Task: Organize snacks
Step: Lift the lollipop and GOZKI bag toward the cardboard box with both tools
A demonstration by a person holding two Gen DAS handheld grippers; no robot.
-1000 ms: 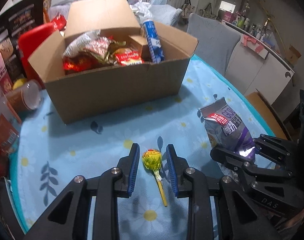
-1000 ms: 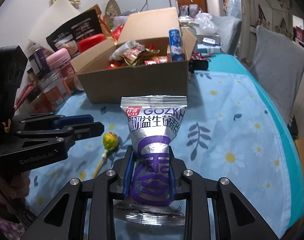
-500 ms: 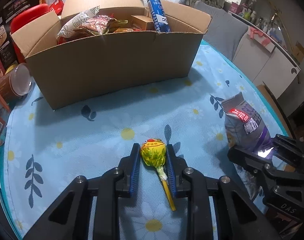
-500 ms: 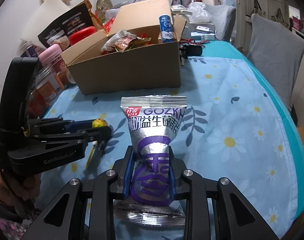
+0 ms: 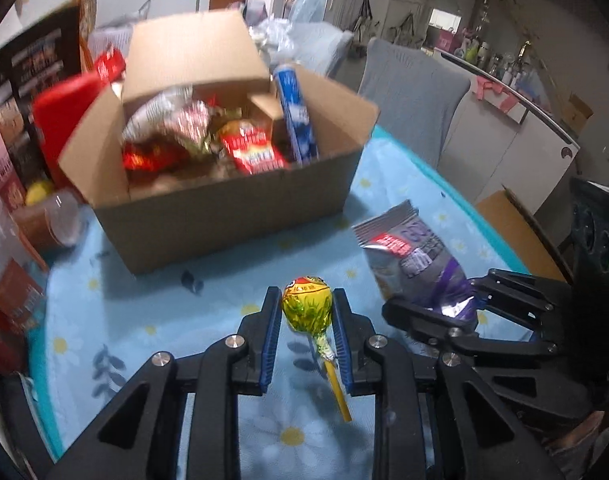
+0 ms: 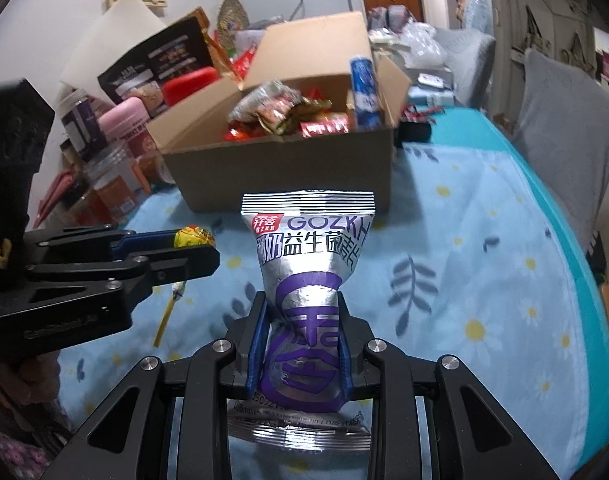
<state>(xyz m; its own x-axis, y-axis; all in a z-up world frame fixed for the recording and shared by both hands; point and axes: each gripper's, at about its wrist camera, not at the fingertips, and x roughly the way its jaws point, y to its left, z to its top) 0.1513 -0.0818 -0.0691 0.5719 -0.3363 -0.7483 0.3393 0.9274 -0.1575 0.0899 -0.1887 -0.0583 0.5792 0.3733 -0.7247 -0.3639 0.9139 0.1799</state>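
Observation:
My left gripper (image 5: 306, 304) is shut on a yellow-wrapped lollipop (image 5: 307, 305) and holds it above the tablecloth, its yellow stick hanging down. It also shows in the right wrist view (image 6: 192, 237). My right gripper (image 6: 300, 320) is shut on a silver and purple snack packet (image 6: 308, 248), held upright; the packet shows at the right in the left wrist view (image 5: 414, 258). An open cardboard box (image 5: 240, 204) with several snacks inside stands ahead of both grippers, also in the right wrist view (image 6: 288, 168).
A blue tube (image 5: 294, 118) stands upright in the box. Jars, a pink container (image 6: 124, 126) and a red lid (image 5: 70, 98) crowd the table's left side. A grey chair (image 6: 564, 120) stands at the right beyond the flowered tablecloth (image 6: 484, 280).
My left gripper closed on the lollipop and lifted it off the tablecloth. Both grippers rose, so the box interior shows again. The right gripper kept hold of the packet.

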